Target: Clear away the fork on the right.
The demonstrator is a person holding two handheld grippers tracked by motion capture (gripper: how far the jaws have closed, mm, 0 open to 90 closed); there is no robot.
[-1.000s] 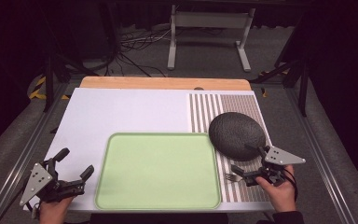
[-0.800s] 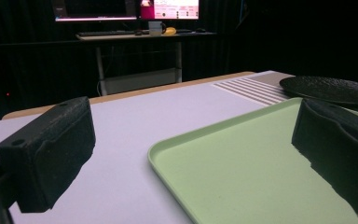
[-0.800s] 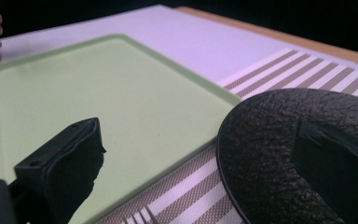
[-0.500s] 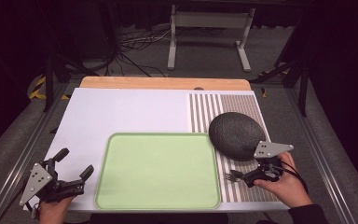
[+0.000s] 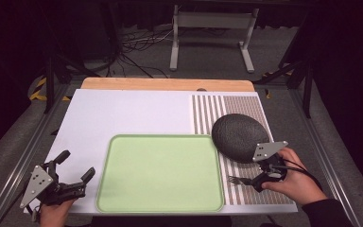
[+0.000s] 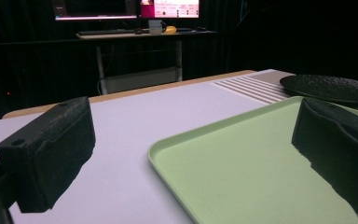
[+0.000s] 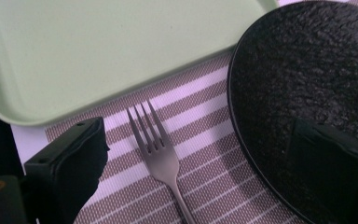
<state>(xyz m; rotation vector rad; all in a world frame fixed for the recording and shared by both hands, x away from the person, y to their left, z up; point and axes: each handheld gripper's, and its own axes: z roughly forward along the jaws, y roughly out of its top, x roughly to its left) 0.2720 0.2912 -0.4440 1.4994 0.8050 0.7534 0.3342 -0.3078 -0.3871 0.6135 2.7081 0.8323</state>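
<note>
A metal fork point(image 7: 161, 158) lies flat on the striped placemat point(image 7: 205, 116), tines toward the green tray point(image 7: 98, 46). My right gripper point(image 7: 200, 163) is open, one jaw on each side of the fork's handle and neither touching it. The black textured plate point(image 7: 307, 93) lies just past one jaw. From above, the fork point(image 5: 238, 179) sits between the tray point(image 5: 160, 175) and my right gripper point(image 5: 263, 177), below the plate point(image 5: 240, 137). My left gripper point(image 5: 77, 166) rests open at the table's front left, beside the tray's left rim, with nothing between its jaws point(image 6: 196, 149).
The white table top point(image 5: 123, 113) stretches behind the tray, with a wooden strip point(image 5: 168, 84) along its far edge. The striped placemat point(image 5: 246, 106) covers the right part. A metal stand point(image 5: 212, 33) and cables lie on the floor beyond.
The right hand has swung out to the right, so its gripper now points left along the fork. The fork, the plate and the left gripper have not moved.
</note>
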